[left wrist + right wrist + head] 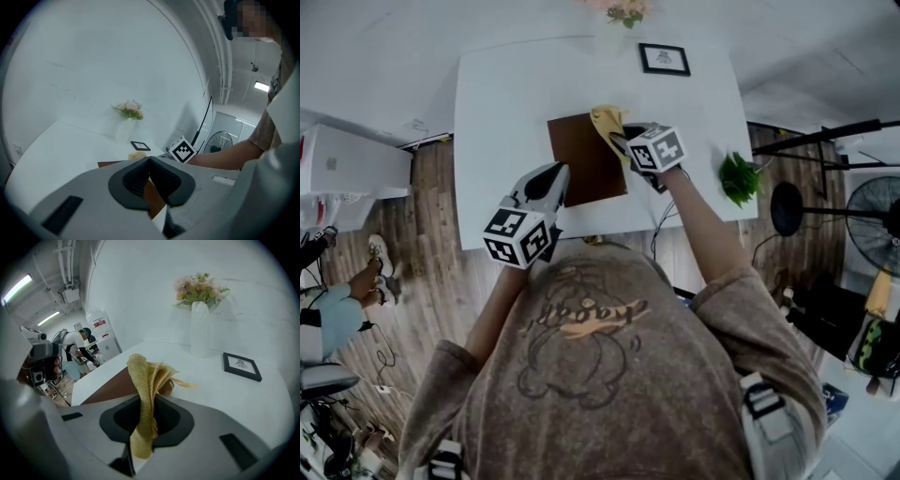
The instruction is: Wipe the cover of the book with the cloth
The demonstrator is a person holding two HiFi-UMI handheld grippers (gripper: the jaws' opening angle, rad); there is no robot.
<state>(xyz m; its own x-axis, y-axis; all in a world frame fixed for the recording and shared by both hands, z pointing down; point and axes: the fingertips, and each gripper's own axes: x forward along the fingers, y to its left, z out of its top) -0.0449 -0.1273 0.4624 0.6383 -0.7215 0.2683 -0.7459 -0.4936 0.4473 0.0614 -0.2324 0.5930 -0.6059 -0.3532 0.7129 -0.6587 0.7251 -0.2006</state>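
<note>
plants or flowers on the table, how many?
2: pink flowers in a vase at the far edge; green plant at the right edge. None looks hidden.

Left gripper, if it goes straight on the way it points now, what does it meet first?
Most likely the brown book, near its left edge. The shut, empty left gripper aims down toward it, though depth is unclear.

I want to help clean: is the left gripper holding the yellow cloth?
No, the cloth is pinched in the right gripper; the left gripper is shut and empty.
</note>
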